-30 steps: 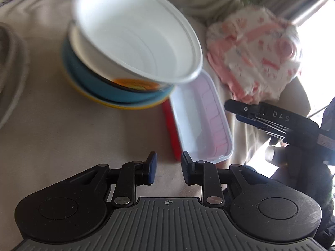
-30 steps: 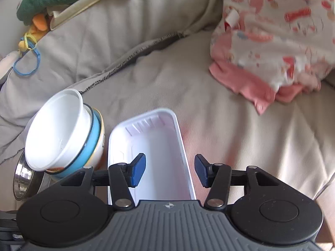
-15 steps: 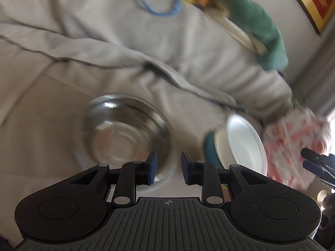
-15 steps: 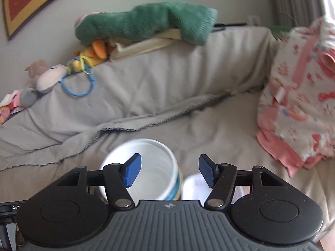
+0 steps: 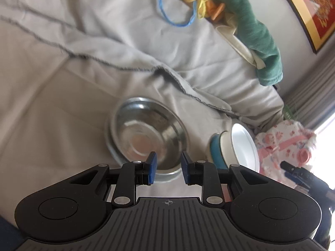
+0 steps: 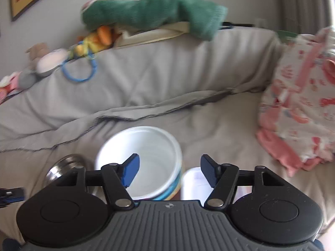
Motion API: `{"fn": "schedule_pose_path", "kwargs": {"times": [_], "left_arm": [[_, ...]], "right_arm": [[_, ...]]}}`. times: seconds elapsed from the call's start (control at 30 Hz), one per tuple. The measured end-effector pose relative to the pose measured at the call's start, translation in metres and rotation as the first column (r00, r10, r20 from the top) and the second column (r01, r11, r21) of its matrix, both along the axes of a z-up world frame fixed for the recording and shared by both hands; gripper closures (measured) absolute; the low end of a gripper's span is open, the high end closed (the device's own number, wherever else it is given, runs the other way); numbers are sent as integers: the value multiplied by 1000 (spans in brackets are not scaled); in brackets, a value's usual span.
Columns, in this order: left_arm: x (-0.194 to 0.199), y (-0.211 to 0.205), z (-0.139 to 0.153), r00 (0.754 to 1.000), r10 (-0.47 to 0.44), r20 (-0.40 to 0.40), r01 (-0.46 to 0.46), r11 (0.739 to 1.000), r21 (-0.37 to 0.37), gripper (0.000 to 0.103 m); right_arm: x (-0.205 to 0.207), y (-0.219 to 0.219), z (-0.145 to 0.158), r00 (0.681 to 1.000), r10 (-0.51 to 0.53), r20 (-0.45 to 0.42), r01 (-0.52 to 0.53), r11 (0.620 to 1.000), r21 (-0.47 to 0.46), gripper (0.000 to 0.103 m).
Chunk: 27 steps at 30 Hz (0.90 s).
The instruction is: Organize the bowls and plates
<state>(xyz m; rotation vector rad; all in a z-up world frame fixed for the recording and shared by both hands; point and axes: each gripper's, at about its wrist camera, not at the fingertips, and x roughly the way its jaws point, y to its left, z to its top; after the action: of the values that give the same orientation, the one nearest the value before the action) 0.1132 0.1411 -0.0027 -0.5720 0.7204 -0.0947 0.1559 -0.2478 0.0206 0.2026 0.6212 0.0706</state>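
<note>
A steel bowl point(image 5: 146, 133) lies on the grey sofa cover. My left gripper point(image 5: 166, 170) is open and empty, just in front of the bowl's near rim. To the right a white bowl point(image 5: 244, 146) sits tilted in a blue bowl point(image 5: 216, 152). In the right wrist view the white bowl point(image 6: 146, 159) is stacked on the blue bowl and a plate. My right gripper point(image 6: 169, 171) is open and empty above this stack's near side. A white tray point(image 6: 193, 185) lies to its right, and the steel bowl point(image 6: 62, 167) to its left.
A pink patterned cloth point(image 6: 299, 113) lies on the sofa at the right. A green cloth point(image 6: 155, 14), plush toys point(image 6: 50, 60) and a blue ring point(image 6: 79, 71) sit on the sofa back. The right gripper point(image 5: 303, 175) shows at the left wrist view's right edge.
My left gripper has swung from the stacked bowls to the steel bowl and come closer to it. My right gripper has tilted up from the white tray towards the white bowl.
</note>
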Motion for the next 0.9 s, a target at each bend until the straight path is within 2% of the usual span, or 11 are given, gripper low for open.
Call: {"fn": "schedule_pose_path", "kwargs": {"times": [0.1, 0.2, 0.3, 0.4, 0.53, 0.63, 0.7, 0.8, 0.9], "left_arm": [[-16, 13, 19, 999, 30, 28, -32, 997, 75, 75], [-29, 23, 33, 996, 85, 34, -88, 993, 85, 75], [-31, 24, 50, 994, 100, 46, -104, 989, 103, 75], [-14, 28, 68, 991, 87, 101, -96, 991, 89, 75], [25, 21, 76, 993, 39, 112, -51, 993, 110, 75], [45, 3, 66, 993, -84, 88, 75, 992, 106, 75], [55, -13, 49, 990, -129, 62, 122, 987, 102, 75], [65, -33, 17, 989, -148, 13, 147, 988, 44, 75], [75, -59, -8, 981, -191, -34, 191, 981, -19, 75]], "right_arm": [[5, -15, -9, 999, -46, -28, 45, 999, -11, 34], [13, -19, -14, 999, -18, -51, 17, 1000, -13, 34], [29, -20, -1, 999, 42, -10, -43, 998, -37, 34], [32, -33, 25, 997, 40, 60, -36, 997, -64, 34], [13, -60, 42, 992, -68, 106, 79, 992, -103, 29], [5, -71, 31, 987, -129, 94, 138, 986, -98, 24], [12, -68, 13, 991, -129, 39, 132, 988, -85, 24], [31, -47, -12, 999, -46, -26, 44, 995, -86, 24], [44, -23, -25, 999, 25, -43, -29, 996, -85, 24]]}}
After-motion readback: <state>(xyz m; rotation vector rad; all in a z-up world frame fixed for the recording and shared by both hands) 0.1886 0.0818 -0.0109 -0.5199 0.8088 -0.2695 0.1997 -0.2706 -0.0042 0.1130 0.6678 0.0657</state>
